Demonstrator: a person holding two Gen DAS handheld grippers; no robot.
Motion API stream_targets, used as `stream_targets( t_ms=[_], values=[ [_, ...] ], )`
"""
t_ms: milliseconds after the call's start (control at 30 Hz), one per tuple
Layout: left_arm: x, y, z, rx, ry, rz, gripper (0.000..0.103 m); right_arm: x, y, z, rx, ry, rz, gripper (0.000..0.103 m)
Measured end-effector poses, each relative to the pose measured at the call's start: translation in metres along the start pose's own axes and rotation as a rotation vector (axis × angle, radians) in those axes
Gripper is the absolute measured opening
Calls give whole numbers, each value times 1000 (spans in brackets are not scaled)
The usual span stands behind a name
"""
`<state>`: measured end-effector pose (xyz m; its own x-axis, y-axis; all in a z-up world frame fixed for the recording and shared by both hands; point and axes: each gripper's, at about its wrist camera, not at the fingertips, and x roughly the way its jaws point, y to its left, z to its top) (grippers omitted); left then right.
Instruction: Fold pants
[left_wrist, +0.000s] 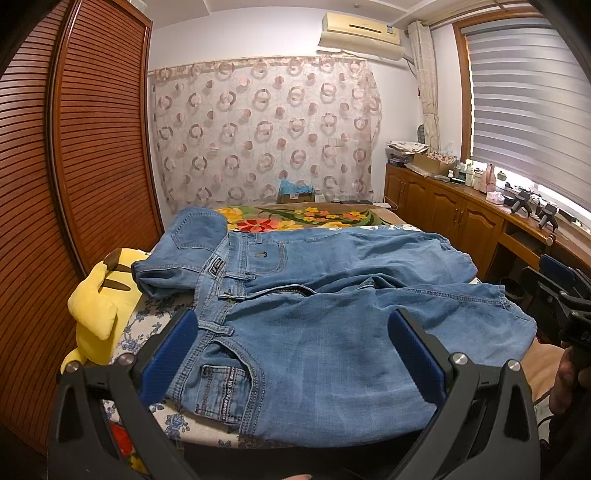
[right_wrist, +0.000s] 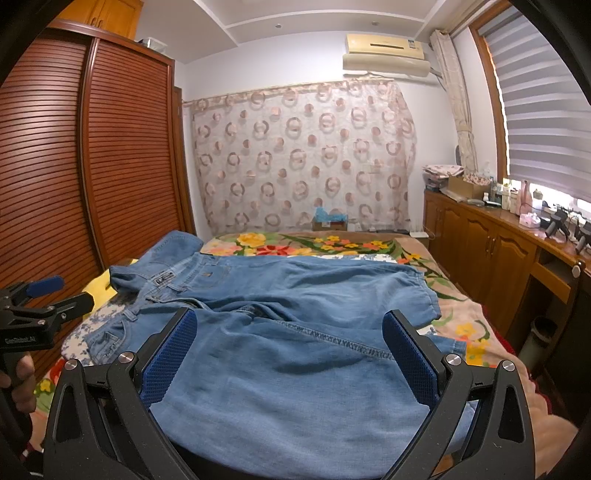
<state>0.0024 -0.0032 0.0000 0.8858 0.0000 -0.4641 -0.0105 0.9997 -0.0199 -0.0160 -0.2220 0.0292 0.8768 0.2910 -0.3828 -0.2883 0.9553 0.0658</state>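
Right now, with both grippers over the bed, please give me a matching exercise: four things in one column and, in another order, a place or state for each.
Things:
1. light blue denim pants
2. yellow plush toy
3. cream wall air conditioner
4. left gripper

Places or states:
A. high on the wall, above the circle-patterned curtain
B. open, holding nothing
C. spread across the bed, waistband to the left
D. beside the waistband, at the bed's left edge

Pairs: 1-C, 2-D, 3-A, 4-B
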Motion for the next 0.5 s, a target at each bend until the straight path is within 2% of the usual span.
stream_targets(
  t_ms=[500],
  values=[
    [-7,-3,0,2,-9,1,103,-1,0,0,0,-2,0,102]
  ],
)
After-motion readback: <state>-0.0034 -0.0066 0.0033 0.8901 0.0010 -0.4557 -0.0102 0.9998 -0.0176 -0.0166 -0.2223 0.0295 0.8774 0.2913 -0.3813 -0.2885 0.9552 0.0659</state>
